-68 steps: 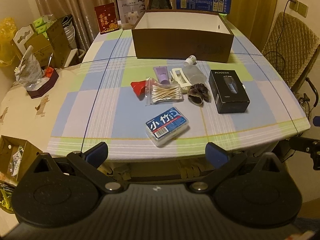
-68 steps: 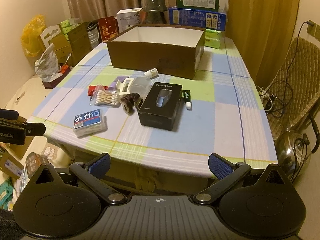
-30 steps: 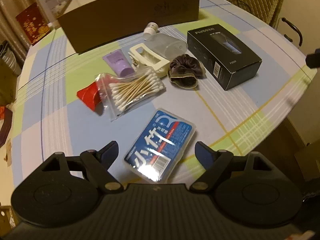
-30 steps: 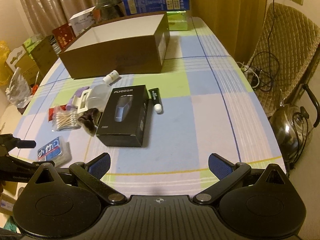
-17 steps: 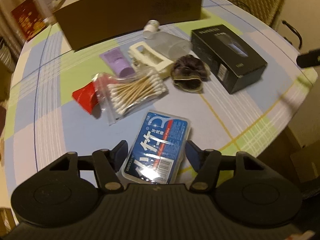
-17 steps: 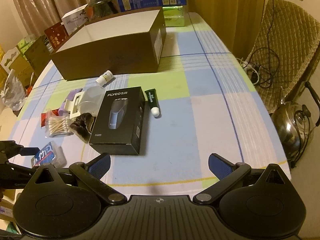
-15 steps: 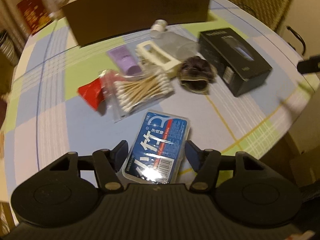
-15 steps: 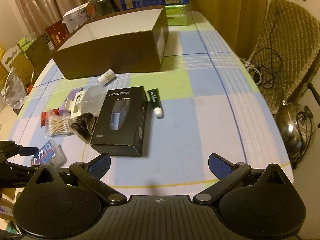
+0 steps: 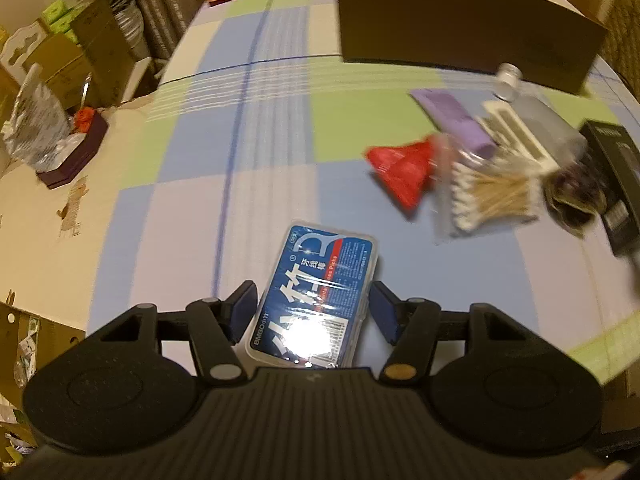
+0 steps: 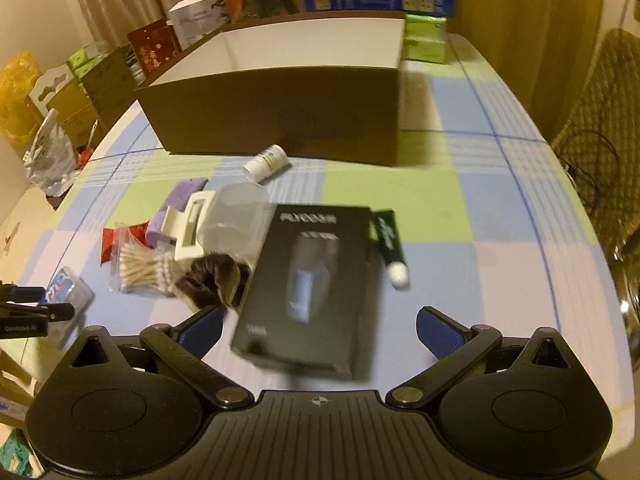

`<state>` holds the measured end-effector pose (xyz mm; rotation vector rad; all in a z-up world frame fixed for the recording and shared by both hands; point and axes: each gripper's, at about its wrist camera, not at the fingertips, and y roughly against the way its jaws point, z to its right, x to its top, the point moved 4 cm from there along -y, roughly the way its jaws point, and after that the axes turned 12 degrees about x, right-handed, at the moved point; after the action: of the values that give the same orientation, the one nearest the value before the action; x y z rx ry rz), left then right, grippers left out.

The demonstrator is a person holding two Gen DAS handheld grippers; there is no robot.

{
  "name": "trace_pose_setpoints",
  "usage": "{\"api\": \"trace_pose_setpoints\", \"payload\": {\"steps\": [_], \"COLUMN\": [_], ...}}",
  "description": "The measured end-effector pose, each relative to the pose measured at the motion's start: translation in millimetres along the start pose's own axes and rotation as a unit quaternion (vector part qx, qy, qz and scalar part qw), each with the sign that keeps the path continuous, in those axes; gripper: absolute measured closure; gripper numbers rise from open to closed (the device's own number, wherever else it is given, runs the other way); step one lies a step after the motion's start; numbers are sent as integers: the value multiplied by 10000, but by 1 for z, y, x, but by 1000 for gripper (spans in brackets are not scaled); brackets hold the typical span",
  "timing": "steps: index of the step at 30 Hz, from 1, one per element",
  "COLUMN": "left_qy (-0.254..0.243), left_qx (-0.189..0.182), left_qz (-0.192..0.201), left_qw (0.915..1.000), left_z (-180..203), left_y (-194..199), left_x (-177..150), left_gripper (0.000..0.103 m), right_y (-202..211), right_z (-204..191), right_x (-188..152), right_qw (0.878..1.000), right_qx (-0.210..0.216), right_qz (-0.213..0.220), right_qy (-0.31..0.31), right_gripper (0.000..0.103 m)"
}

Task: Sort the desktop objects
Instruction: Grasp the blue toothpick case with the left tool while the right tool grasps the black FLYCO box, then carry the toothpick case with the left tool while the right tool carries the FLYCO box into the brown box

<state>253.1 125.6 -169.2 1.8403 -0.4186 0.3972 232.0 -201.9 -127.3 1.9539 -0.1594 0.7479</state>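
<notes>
From the left wrist view, the left gripper (image 9: 312, 312) sits low in the middle of the frame with the blue floss-pick case (image 9: 316, 300) between its blue pads (image 9: 243, 310). The jaws have just narrowed around the case; the left pad meets its edge, while a thin gap may remain at the right, so I cannot say the grip is firm. To the upper right lie a red packet (image 9: 402, 170), a bag of cotton swabs (image 9: 486, 200), a purple tube (image 9: 454, 122) and a clear bottle (image 9: 532, 110), all blurred. The brown cardboard box (image 9: 452, 28) stands along the top on the checked tablecloth (image 9: 224, 136).

From the right wrist view, the right gripper (image 10: 320, 330) stands wide, holding nothing, with the near end of the black shaver box (image 10: 310, 286) low in the middle between its fingers. A green tube (image 10: 388, 240) lies just right of that box, a dark scrunchie (image 10: 210, 278) to its left. The floss-pick case shows at the far left edge.
</notes>
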Motion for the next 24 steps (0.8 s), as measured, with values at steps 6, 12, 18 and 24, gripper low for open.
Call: {"api": "trace_pose_setpoints", "payload": {"steps": [6,12,18,24], "left_qy": [21,-155,-228,-397], "left_qx": [107,33,-114,-102], "left_qz": [-5,-90,-133,-98], "left_qw": [9999,9998,9996,9991], "left_z": [-11,-7,-5,-3], "left_y": [-11,-27,-38,-39], "left_x": [13,24,32,39], "left_gripper": [45,45,46,48], "right_y": [-31,-58,-71,-74], "right_z": [-3,0,5,7], "right_x": [14,19,20,21], "right_qw": [9998,9987,9972,9967], "right_qx": [-118,-291,-480,-509], "right_qz": [-153,-406,-548,-628], "right_qy": [28,-80,-165,-38], "right_gripper": [2,17,22,26]}}
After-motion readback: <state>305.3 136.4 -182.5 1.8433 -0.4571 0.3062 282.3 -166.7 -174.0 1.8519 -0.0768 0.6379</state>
